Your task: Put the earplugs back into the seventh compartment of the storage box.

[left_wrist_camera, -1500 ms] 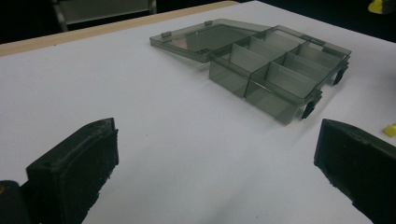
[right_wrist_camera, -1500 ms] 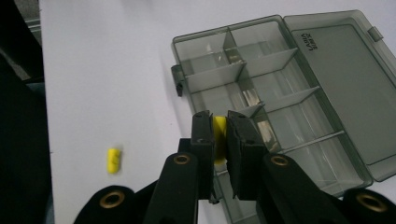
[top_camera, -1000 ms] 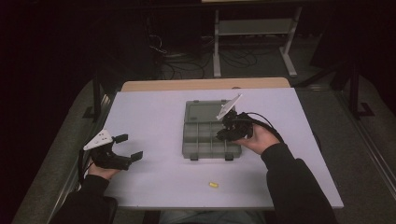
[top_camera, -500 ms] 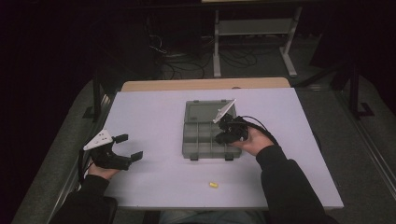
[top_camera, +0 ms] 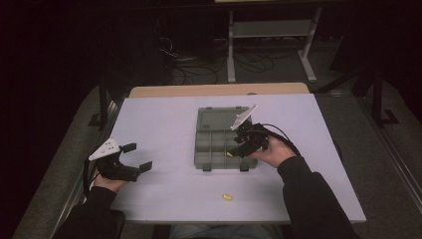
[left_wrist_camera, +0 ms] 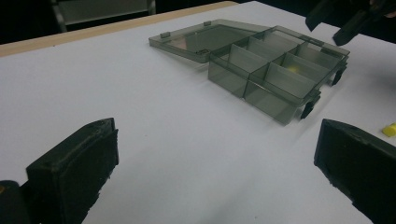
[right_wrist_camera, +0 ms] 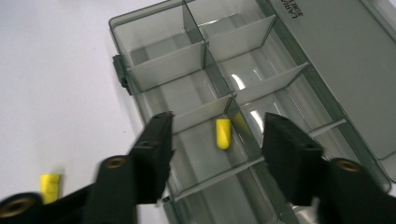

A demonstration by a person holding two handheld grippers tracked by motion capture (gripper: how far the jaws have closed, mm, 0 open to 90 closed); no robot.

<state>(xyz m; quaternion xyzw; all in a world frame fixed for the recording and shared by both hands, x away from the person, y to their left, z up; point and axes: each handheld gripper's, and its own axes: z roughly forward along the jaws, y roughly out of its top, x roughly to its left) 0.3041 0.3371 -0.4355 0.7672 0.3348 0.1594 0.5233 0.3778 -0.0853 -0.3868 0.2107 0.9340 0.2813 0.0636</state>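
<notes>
Right gripper (right_wrist_camera: 217, 154) hangs over the white surface (top_camera: 164, 119), jaws spread wide above the grey translucent plastic compartment box (top_camera: 221, 144) with its lid laid open. Left gripper (top_camera: 135, 156) rests apart, also wide. One small yellow foam earplug (right_wrist_camera: 223, 133) lies in a compartment; another, seemingly alike, (top_camera: 227, 197) lies just outside.

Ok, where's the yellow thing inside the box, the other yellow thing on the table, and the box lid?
yellow piece in the box (right_wrist_camera: 223, 133), right gripper view, its middle.
yellow piece on the table (top_camera: 227, 197), high view, its middle.
box lid (left_wrist_camera: 196, 38), left gripper view, flat centre.
</notes>
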